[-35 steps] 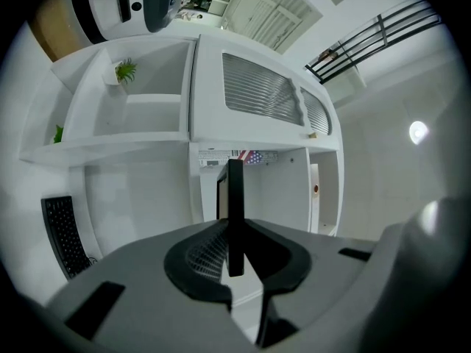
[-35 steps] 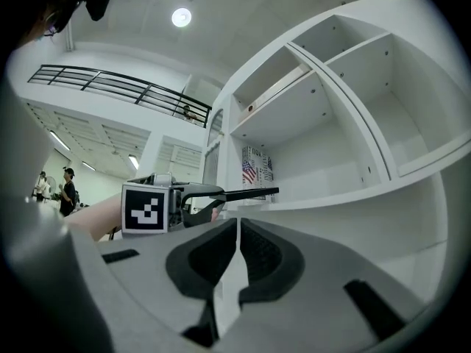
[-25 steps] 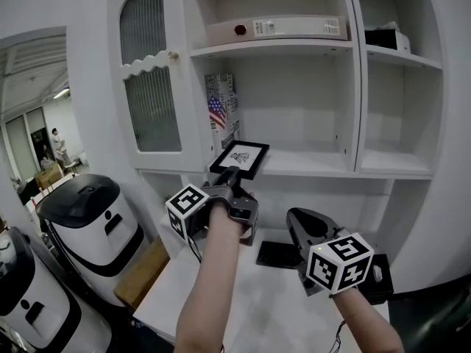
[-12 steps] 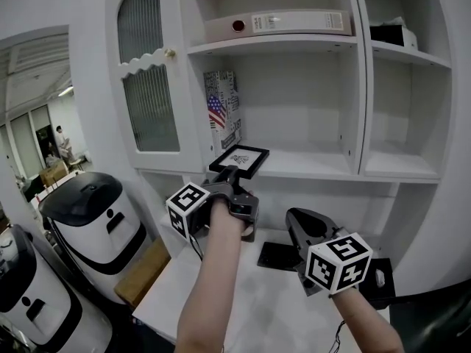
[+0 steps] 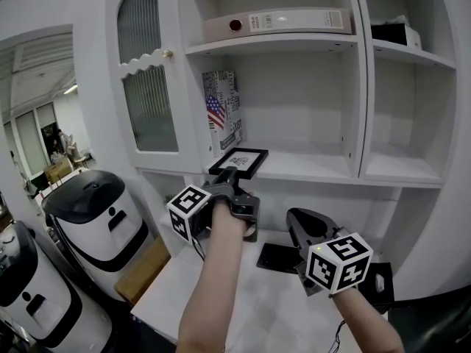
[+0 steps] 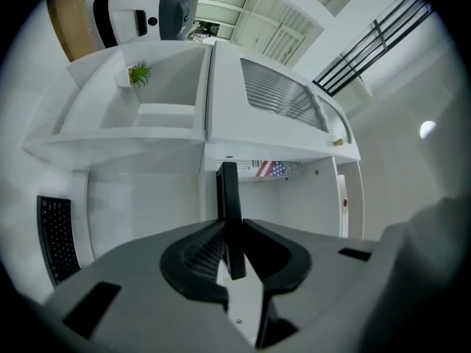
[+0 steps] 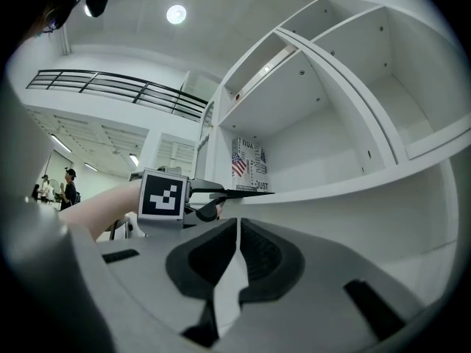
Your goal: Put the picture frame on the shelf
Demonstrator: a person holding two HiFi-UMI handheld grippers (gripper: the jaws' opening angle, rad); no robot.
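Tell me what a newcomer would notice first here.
The left gripper, clamped on a black picture frame, holds it flat at the front edge of the white shelf. A flag-printed box stands behind it on that shelf. The right gripper hangs lower down, jaws shut and empty.

picture frame (image 5: 241,157): matt black | shelf (image 5: 309,169): smooth white | left tool (image 5: 231,176): matt grey plastic

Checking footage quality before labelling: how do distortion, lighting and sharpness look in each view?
Head view: shelf edges bow slightly, light even, sharp. Left gripper view: heavy fisheye, dark corners; the picture frame shows edge-on, a dark strip. Right gripper view: same fisheye; a ceiling lamp glares at top.
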